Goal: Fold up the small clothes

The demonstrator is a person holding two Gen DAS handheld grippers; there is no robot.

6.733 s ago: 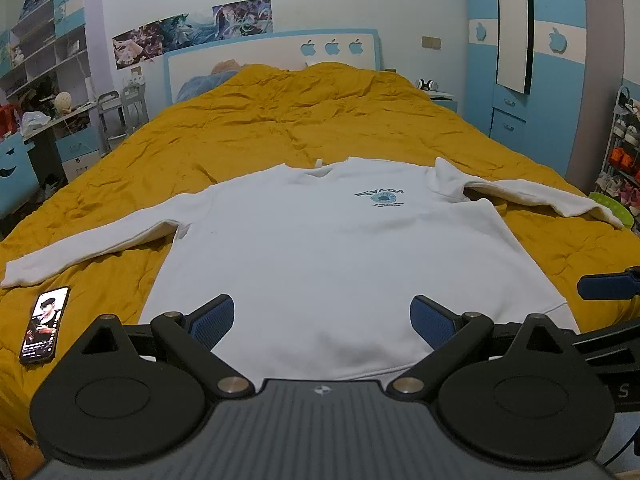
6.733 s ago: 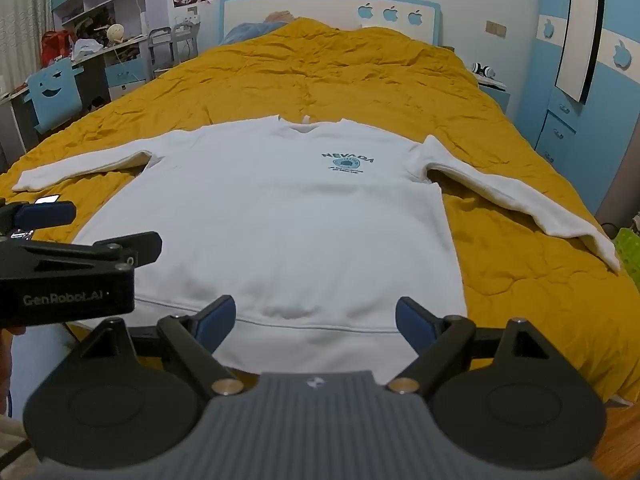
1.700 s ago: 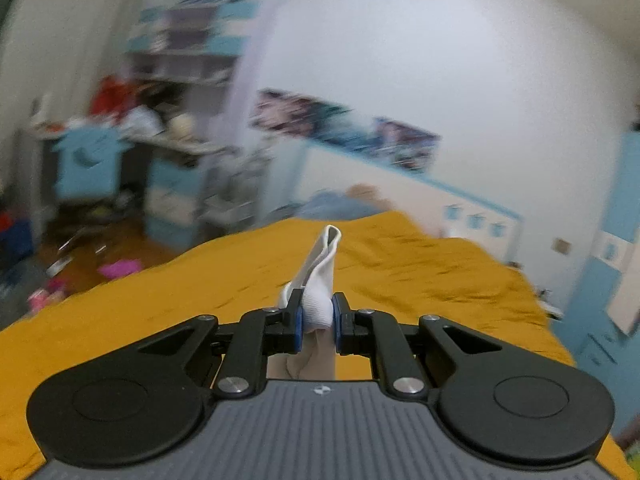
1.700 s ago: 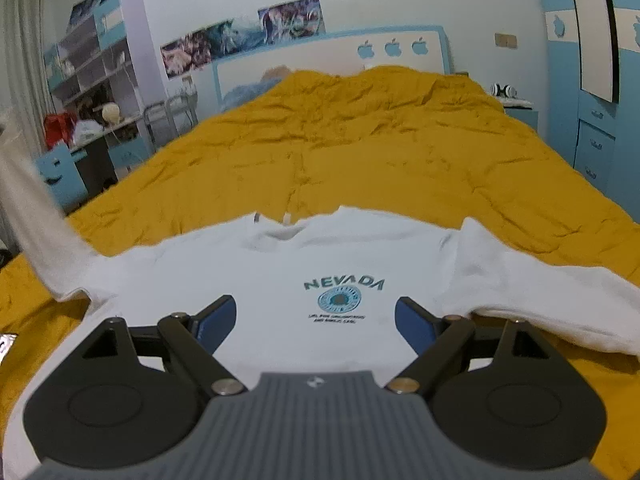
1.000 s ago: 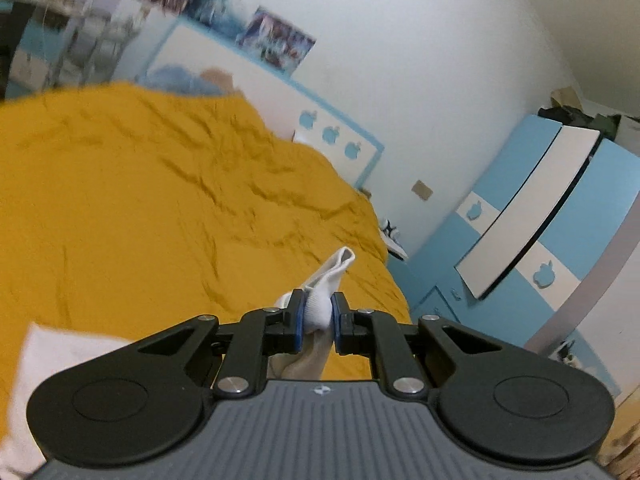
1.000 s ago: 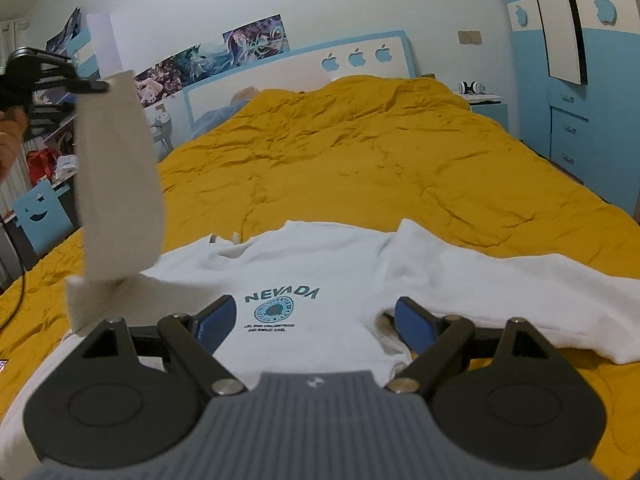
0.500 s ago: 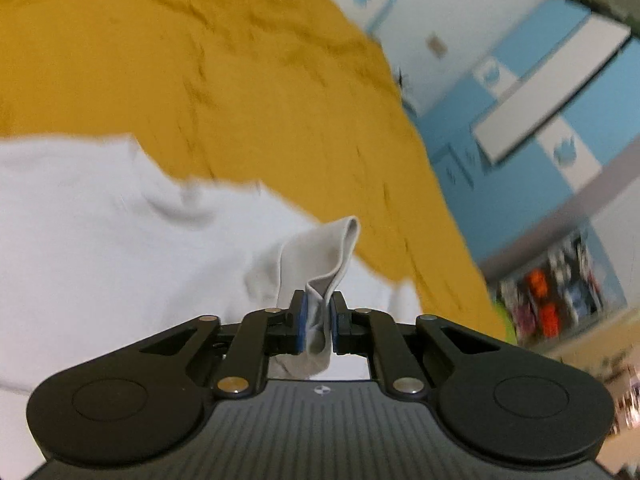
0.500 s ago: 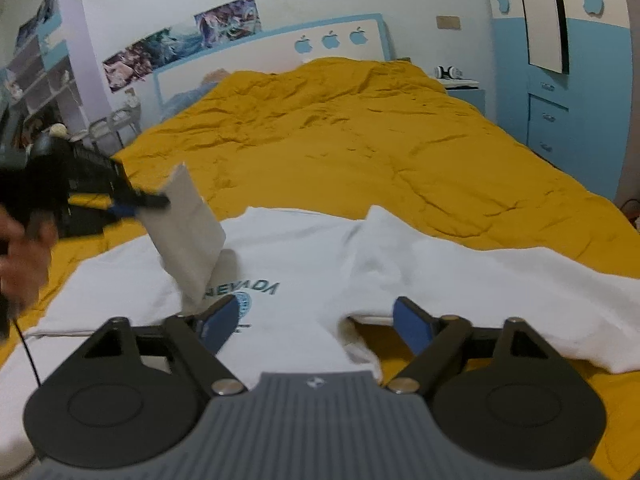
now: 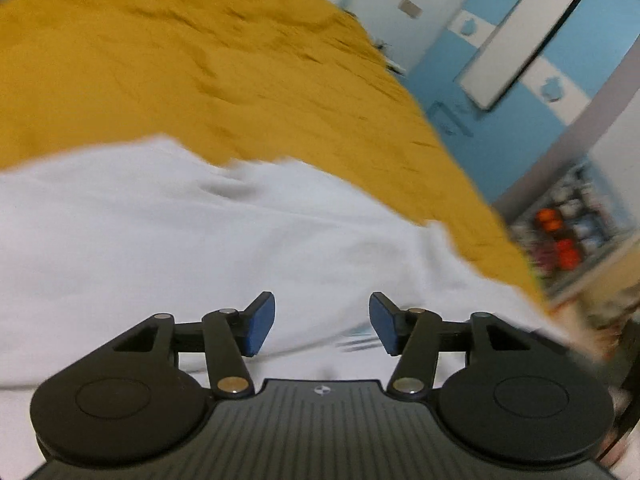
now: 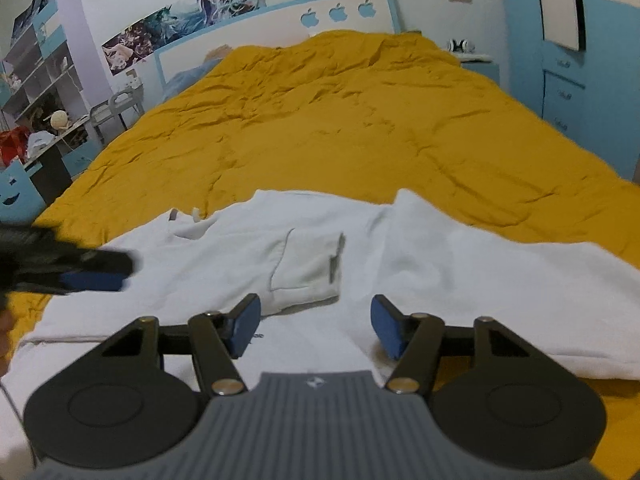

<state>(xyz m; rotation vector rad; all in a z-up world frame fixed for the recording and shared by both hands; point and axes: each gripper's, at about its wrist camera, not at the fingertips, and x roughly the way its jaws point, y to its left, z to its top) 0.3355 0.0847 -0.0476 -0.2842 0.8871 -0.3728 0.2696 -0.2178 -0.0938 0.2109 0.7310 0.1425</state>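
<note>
The white sweatshirt (image 10: 420,264) lies face up on the yellow bedspread (image 10: 340,120), with its collar toward the headboard (image 10: 280,28). One sleeve (image 10: 304,264) is folded inward: it lies across the chest, with its cuff end resting flat over the printed area. The other sleeve (image 10: 520,280) lies extended outward over the bedspread, unfolded. The hem region is below both camera views and its condition cannot be determined.

Progress assessment: the first sleeve fold appears complete. Remaining work, as judged from the present layout: fold the extended sleeve inward, then fold the body. The task is at an early stage.

Left gripper (image 9: 322,322): the jaws are opening and stand partly apart. Nothing is between the blue pads (image 9: 260,322). The sweatshirt fabric (image 9: 200,240) lies beneath and beyond them. Contact between fingertips and fabric cannot be confirmed, as the view is motion-blurred. In the right wrist view this gripper appears as a dark blurred shape (image 10: 80,270) at the left edge, beside the folded sleeve.

Right gripper (image 10: 316,330): the jaws are closing and stand moderately apart. No fabric is clamped between its pads (image 10: 244,330). It is aimed down over the sweatshirt near the armpit of the extended sleeve; contact with the cloth cannot be determined
</note>
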